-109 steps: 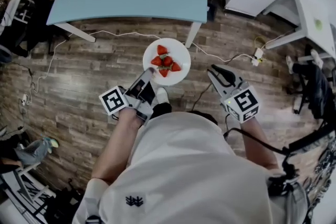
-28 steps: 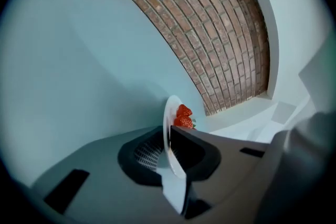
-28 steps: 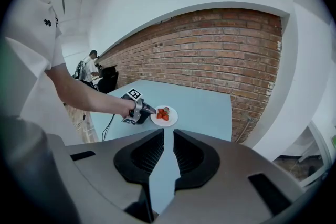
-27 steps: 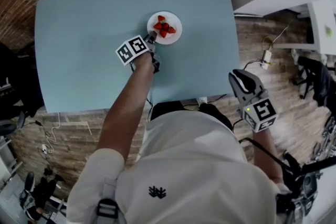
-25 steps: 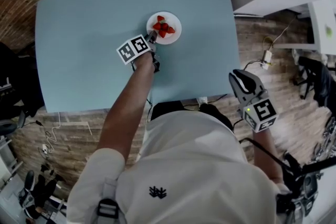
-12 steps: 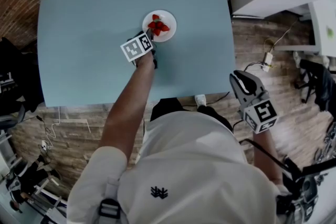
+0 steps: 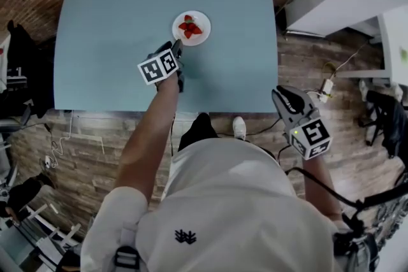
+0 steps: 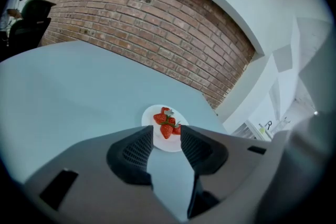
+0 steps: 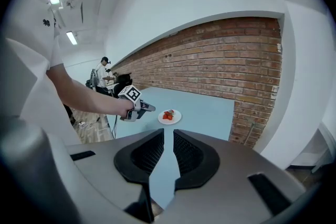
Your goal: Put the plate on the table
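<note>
A white plate [image 7: 198, 35] with several red strawberries [image 7: 189, 27] rests flat on the light blue table [image 7: 108, 28], toward its far middle. My left gripper [image 7: 176, 46] hovers just short of the plate's near rim with its jaws open and nothing between them. In the left gripper view the plate [image 8: 151, 115] lies on the table beyond the parted fingertips of that gripper [image 8: 167, 136]. My right gripper [image 7: 280, 97] hangs off the table's near right corner, above the floor, jaws together and empty. The right gripper view shows the plate [image 9: 175, 118] far ahead of them.
A brick wall [image 8: 157, 34] runs behind the table. A white desk [image 7: 395, 28] stands at the far right, with cables and a power strip [image 7: 325, 86] on the wooden floor. Dark chairs and gear [image 7: 25, 67] crowd the left side.
The left gripper has let go of the plate's rim, opened, and drawn back toward me. The plate stays on the table. The right gripper has hardly moved.
</note>
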Demonstrator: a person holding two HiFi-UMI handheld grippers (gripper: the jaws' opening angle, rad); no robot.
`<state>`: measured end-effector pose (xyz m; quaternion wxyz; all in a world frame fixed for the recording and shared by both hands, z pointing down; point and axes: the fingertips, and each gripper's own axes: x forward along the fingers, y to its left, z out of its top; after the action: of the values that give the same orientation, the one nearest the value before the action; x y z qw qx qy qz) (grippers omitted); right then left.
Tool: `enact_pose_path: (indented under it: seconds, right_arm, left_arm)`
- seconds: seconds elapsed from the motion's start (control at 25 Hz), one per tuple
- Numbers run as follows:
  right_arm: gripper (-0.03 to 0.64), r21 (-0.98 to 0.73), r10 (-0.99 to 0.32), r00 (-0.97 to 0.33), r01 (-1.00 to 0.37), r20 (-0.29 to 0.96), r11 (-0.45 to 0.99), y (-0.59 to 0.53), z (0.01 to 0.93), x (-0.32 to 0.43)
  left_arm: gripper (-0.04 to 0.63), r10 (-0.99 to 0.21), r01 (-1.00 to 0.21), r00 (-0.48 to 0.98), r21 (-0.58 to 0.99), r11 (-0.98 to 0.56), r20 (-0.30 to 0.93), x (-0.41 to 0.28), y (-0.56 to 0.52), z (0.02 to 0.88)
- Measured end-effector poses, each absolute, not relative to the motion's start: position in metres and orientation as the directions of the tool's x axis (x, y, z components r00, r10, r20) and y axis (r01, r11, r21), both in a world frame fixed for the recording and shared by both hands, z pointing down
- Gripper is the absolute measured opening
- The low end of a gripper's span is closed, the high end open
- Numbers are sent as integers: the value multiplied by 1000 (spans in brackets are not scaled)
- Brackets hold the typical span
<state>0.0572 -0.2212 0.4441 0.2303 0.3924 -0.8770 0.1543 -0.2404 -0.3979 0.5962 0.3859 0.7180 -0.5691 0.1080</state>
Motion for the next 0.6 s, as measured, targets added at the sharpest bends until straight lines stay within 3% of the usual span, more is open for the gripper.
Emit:
enact_pose_path:
  seconds: [0.52, 0.6]
  right_arm:
    - [58, -104, -457, -761, -557, 461, 824, -176, 440, 69]
    - [58, -94, -428, -779, -522, 459, 848, -169, 440, 71]
  left_arm:
    - [149, -830, -892, 407, 363, -271, 382, -176, -227, 463]
    - [114, -834, -882, 432, 353, -312, 342, -158, -198, 443]
